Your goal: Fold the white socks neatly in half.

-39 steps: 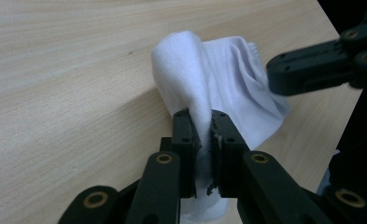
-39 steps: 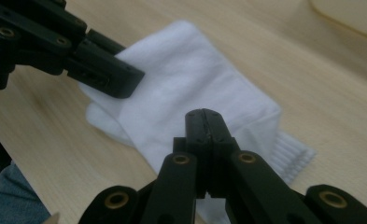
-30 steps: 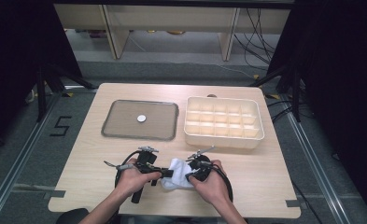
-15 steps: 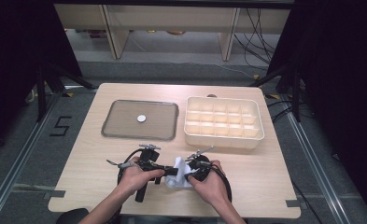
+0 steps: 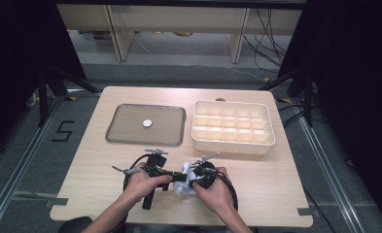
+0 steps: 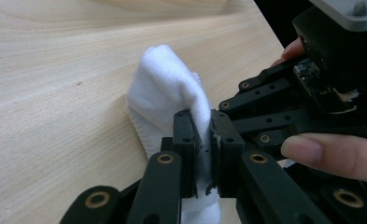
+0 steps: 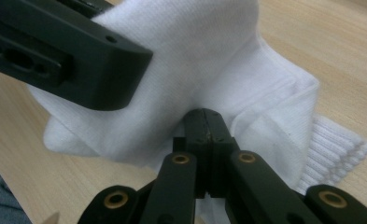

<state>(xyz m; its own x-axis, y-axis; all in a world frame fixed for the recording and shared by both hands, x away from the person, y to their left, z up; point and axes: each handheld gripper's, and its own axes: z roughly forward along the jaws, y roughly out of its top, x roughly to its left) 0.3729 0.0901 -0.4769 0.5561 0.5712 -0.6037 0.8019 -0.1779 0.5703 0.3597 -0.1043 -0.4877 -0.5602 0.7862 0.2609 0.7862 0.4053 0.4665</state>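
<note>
A white sock lies bunched on the wooden table near its front edge, between the person's two hands. My left gripper comes in from the left and is shut on a fold of the sock, with the fabric pinched between its black jaw tips. The right gripper comes in from the right. In the right gripper view its jaws are pressed together on a lower fold of the sock, whose ribbed cuff rests on the table. The left gripper's black jaw crosses above it.
A grey tray with a small white disc sits at the table's back left. A cream box with several compartments stands at the back right. Cables loop around both hands. Shelving and black stands surround the table.
The sock looks slightly more bunched between the two grippers. Both hands have stayed where they were.
</note>
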